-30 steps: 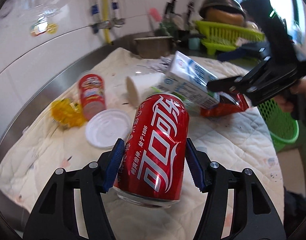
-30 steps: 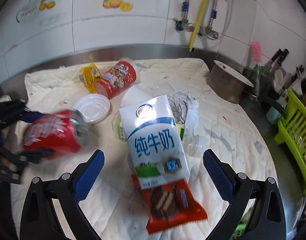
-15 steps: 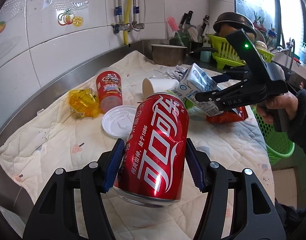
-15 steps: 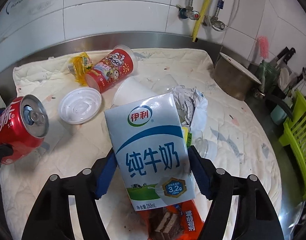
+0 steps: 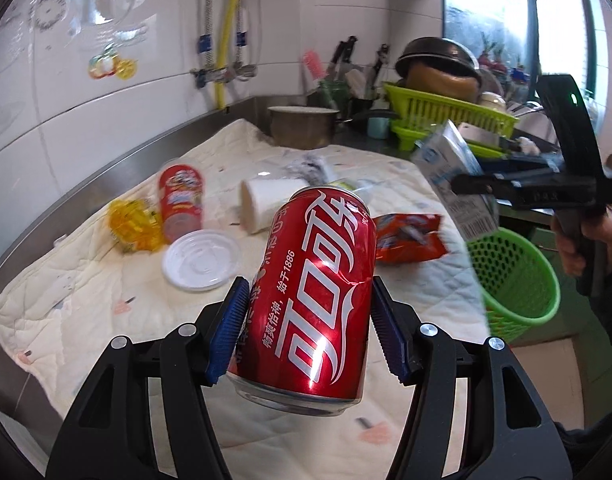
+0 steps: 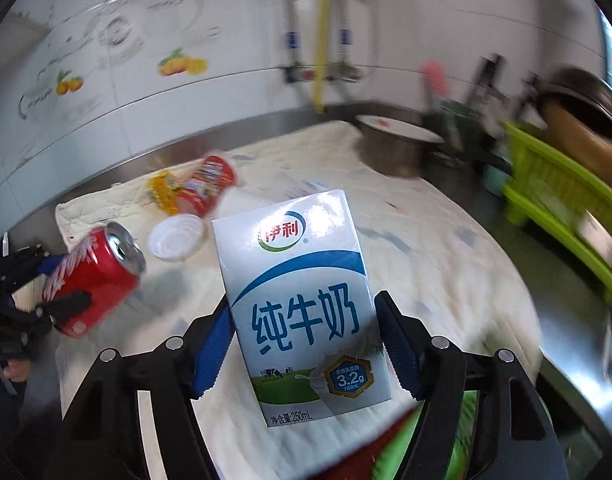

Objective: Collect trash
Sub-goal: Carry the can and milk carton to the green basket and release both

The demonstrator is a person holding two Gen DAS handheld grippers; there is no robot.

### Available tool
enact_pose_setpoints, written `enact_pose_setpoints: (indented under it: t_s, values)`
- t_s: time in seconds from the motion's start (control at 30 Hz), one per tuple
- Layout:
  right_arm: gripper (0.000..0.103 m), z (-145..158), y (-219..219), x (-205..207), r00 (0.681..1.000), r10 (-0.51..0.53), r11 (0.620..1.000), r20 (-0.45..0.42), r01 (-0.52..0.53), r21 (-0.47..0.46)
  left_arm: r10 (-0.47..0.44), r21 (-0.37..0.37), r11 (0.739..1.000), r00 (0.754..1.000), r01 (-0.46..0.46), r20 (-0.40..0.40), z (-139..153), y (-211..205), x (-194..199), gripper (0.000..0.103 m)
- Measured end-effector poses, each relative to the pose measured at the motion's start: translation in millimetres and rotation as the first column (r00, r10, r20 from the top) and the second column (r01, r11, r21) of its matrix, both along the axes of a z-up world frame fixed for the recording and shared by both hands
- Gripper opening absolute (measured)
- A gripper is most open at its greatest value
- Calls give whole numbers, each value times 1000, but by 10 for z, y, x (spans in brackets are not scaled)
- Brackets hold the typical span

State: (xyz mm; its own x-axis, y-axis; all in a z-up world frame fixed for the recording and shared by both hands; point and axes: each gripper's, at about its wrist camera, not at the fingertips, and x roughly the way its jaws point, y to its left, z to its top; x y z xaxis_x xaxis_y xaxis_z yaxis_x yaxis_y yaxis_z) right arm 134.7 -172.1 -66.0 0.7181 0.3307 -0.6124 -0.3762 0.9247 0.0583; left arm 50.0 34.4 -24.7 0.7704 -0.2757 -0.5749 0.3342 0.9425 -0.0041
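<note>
Left gripper [image 5: 308, 332] clamped on a red cola can [image 5: 312, 300], blue fingers [image 5: 229, 330] pressing both sides, can tilted and lifted clear of the cloth-covered desk [image 5: 105, 312]. Right gripper [image 6: 303, 344] clamped on a white-and-blue milk carton [image 6: 301, 300], fingers [image 6: 398, 344] tight against its edges, carton upright and held in the air. From the left wrist view, carried at far right above a green mesh basket [image 5: 514, 280] standing beside the desk's right edge, a person's hand [image 5: 578, 240] on the handle. Left on the quilted cloth: a white plastic lid [image 5: 201, 260] near the middle, a red snack tub [image 5: 181, 200] on its side just beyond, a crumpled yellow wrapper [image 5: 133, 224] touching the tub's left side, a white paper cup [image 5: 265, 200] lying farther back, and a red snack packet [image 5: 410, 236] to the right of the can. At the far end of the desk, a metal pot [image 5: 301, 128] and a green dish rack [image 5: 446, 120].
</note>
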Motion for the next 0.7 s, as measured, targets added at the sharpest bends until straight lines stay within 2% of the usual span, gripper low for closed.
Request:
enact_pose_setpoints:
  t_s: [0.1, 0.17, 0.37, 0.47, 0.7]
  values:
    - [67, -198, -426, -197, 993, -108, 994, -45, 107, -25, -53, -18, 998, 999, 53, 2, 35, -250, -29, 60]
    - [67, -403, -713, -329, 980, -187, 981, -74, 182, -75, -95, -24, 995, 996, 95, 2, 52, -444, -50, 60]
    - [67, -1048, -1413, -604, 915, -356, 932, -189, 334, -141, -204, -33, 979, 979, 203, -22, 36, -1123, -57, 60]
    - [67, -1303, -1637, -671, 882, -405, 914, -242, 383, -137, -250, -39, 968, 967, 248, -47, -8, -1478, -22, 60]
    - [65, -1670, -1857, -728, 838, -442, 896, -320, 431, -110, -312, -22, 950, 940, 312, -138, -221, -2173, 125, 60]
